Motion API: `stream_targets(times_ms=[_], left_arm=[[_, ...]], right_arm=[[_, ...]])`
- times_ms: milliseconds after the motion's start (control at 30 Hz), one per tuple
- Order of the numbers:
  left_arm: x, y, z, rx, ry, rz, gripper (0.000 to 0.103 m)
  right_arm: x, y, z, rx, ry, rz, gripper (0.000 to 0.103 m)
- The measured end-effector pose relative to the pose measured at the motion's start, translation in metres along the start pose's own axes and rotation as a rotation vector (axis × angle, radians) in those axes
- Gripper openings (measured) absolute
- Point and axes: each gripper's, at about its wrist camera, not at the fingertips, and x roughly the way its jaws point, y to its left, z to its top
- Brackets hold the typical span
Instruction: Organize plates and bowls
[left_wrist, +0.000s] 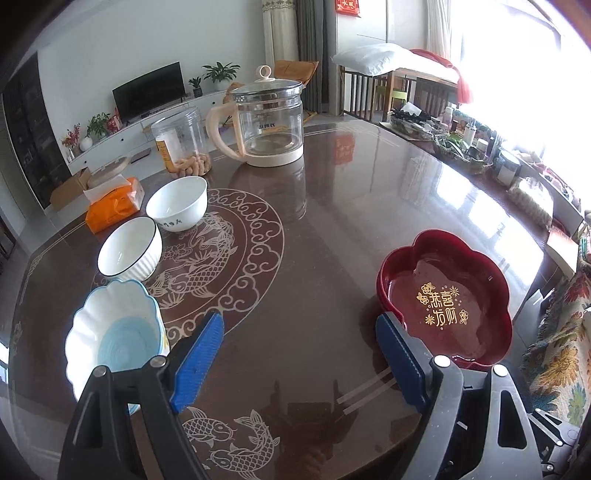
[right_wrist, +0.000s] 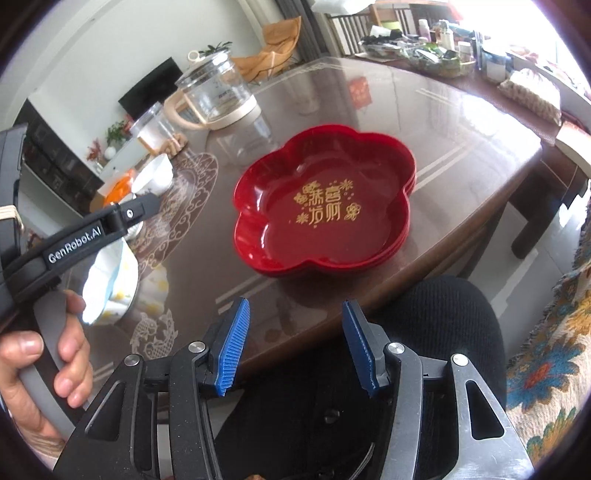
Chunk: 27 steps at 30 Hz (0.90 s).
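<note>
Both hand-held grippers, left (left_wrist: 299, 354) and right (right_wrist: 295, 347), gape wide, empty

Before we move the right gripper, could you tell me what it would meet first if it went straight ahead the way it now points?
Most likely the stack of red flower-shaped plates: it lies right ahead of the open right gripper, past bare glossy table. Depth is unclear, so it could skim above the near rim.

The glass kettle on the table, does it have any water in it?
No, the glass kettle looks empty; you can see straight through its clear walls to the base, with no water line.
</note>
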Motion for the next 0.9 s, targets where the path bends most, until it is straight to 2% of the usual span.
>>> stream_targets(times_ms=[100,233,367,467,500,600,767,867,900], left_arm=[[-0.004,0.006,-0.002,-0.005,-0.007,0.024,0.084],[-0.010,0.015,-0.006,-0.017,-0.012,0.043,0.084],[-0.016,0.025,-0.012,-0.041,-0.021,0.054,0.084],[-0.020,0.029,-0.016,-0.053,-0.020,0.053,0.084],[-0.021,0.030,-0.017,-0.054,-0.022,0.057,0.084],[-0.024,0.033,-0.021,-0.056,-0.029,0.080,0.084],[-0.027,0.043,-0.035,-0.089,-0.014,0.053,0.084],[-0.032,0.048,-0.056,-0.115,-0.003,0.016,0.084],[-0.034,0.051,-0.064,-0.125,0.000,0.005,0.084]], right_arm=[[0.023,0.003,0.000,-0.021,0.064,0.004,0.057],[0.050,0.004,0.019,-0.077,0.133,-0.029,0.056],[0.065,0.000,0.055,-0.106,0.130,-0.092,0.053],[0.064,-0.001,0.082,-0.136,-0.016,-0.250,0.052],[0.060,0.001,0.088,-0.137,-0.054,-0.284,0.054],[0.039,0.011,0.087,-0.098,-0.089,-0.189,0.055],[0.010,0.061,0.044,-0.238,-0.187,-0.152,0.061],[-0.016,0.082,0.014,-0.280,-0.340,-0.143,0.069],[-0.025,0.088,0.004,-0.287,-0.409,-0.145,0.076]])
